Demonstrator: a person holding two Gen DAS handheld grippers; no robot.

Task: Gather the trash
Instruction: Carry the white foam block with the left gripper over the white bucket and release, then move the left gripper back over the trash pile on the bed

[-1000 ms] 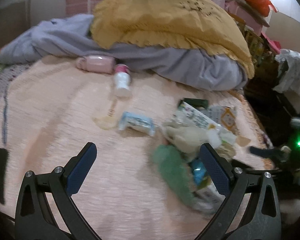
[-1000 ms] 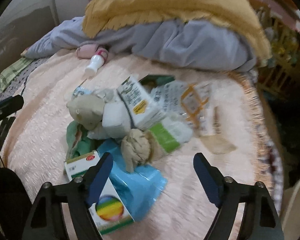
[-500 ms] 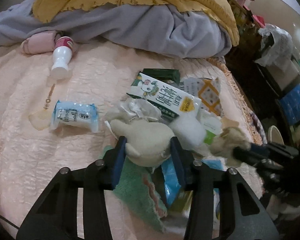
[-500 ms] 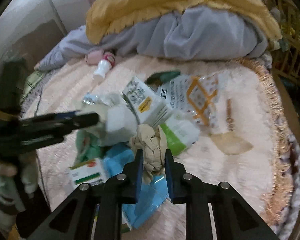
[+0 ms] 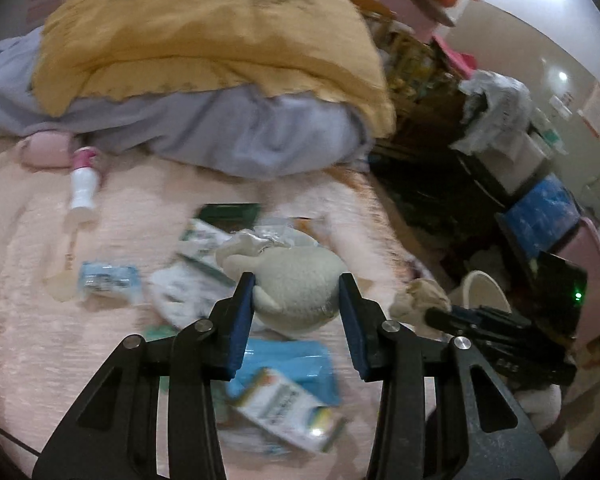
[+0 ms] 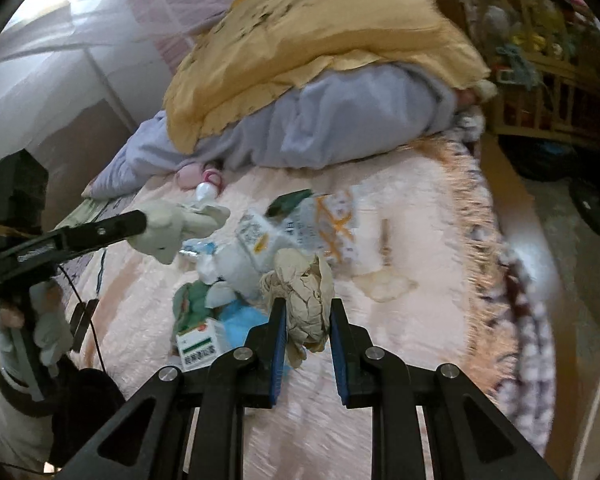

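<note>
My left gripper (image 5: 296, 285) is shut on a pale grey-white wad (image 5: 300, 268) and holds it up off the pink bedspread (image 5: 28, 340). In the right wrist view that wad (image 6: 172, 228) hangs at the left, above the bed. A crumpled beige paper ball (image 6: 306, 292) is pinched in my right gripper (image 6: 307, 306), lifted over the trash pile. The pile holds a milk carton (image 6: 256, 236), a small medicine box (image 6: 198, 346), a blue packet (image 5: 288, 364) and a green cloth (image 6: 192, 304). A white bottle with a pink cap (image 5: 82, 188) lies further back.
A yellow blanket (image 5: 204, 32) over a grey duvet (image 5: 260, 140) is heaped at the back of the bed. The fringed bed edge (image 6: 496, 280) runs down the right. Beside the bed are a white bucket (image 5: 482, 292), cluttered shelves and boxes. A gloved hand (image 6: 40, 332) grips the left tool.
Both grippers went from open over the pile to shut, the left on the pale wad, the right on the beige paper ball. Both then rose and swung right with their loads.
</note>
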